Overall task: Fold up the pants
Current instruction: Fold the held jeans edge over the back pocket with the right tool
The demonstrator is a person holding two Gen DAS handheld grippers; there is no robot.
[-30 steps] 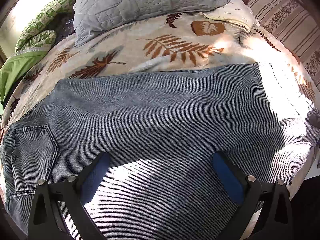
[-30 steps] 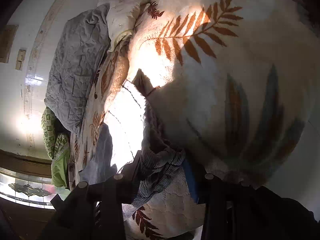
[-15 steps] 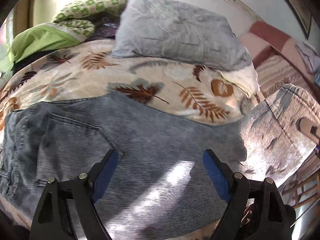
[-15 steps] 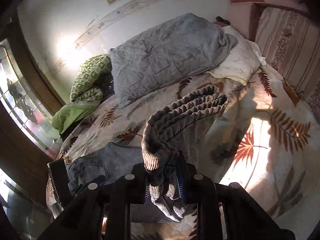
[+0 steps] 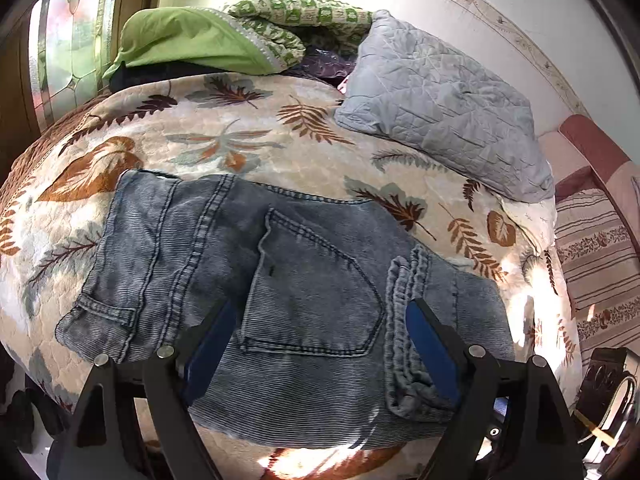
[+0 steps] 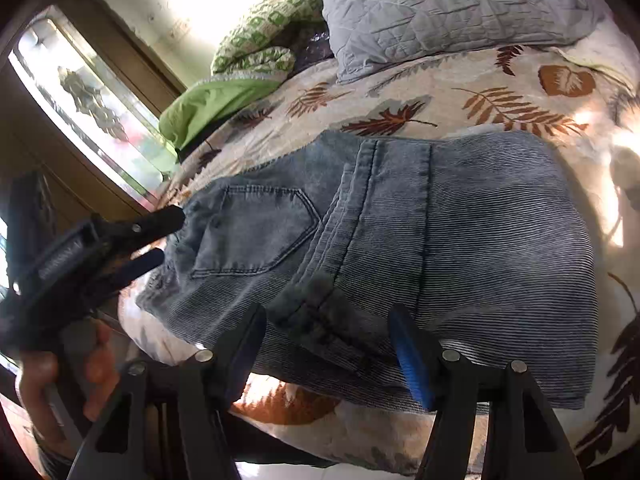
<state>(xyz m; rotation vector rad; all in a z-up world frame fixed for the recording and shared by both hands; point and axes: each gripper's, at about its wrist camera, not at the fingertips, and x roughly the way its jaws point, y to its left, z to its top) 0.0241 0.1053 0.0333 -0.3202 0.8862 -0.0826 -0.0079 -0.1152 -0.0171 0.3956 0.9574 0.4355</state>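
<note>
On bed (image 5: 248,148), folded pants (image 5: 304,280) lying flat, hems stacked over seat; left gripper (image 5: 316,344) and right gripper (image 6: 328,340) both spread wide, empty; thick, limp, fairly heavy denim, probably best pinched at doubled hems (image 5: 404,320).

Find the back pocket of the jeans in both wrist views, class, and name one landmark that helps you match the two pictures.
Left wrist view: the back pocket sits low and central, between the left gripper's blue pads.
Right wrist view: the pocket lies left of centre, near the left gripper.
Shared landmark: the grey quilted pillow beyond the jeans.
</note>
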